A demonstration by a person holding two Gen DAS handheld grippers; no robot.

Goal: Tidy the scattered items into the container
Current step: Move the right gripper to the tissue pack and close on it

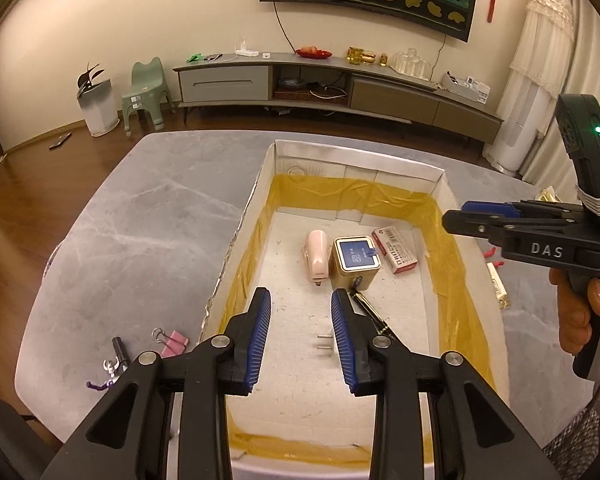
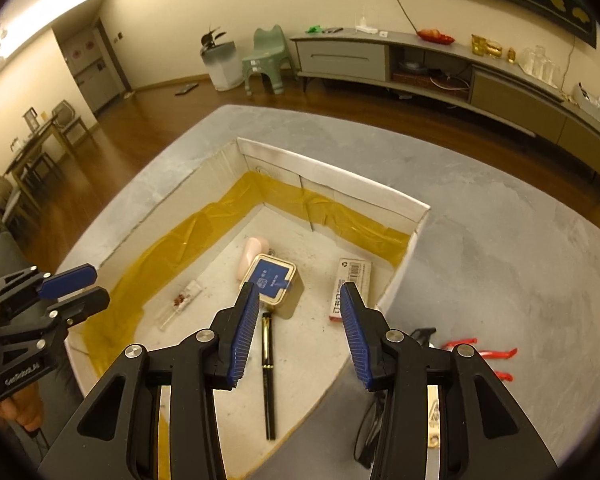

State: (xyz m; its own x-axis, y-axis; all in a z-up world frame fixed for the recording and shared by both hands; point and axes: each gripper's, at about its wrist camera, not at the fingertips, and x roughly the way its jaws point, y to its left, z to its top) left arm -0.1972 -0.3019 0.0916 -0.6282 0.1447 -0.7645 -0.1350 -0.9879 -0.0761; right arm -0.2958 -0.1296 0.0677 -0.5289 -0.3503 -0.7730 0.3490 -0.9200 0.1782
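White box (image 1: 440,184) holds tin (image 1: 355,259), stapler (image 1: 315,254), pen (image 2: 268,380).

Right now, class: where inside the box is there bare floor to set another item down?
Free: the box floor at its far end, between the taped wall and the tin. Also free: its near right, beside the pen. Crowded: the middle, with pink stapler, tin and staple box.

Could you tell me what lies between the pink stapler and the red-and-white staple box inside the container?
The gold tin with a blue lid sits between the pink stapler and the staple box, clearest in the left wrist view.
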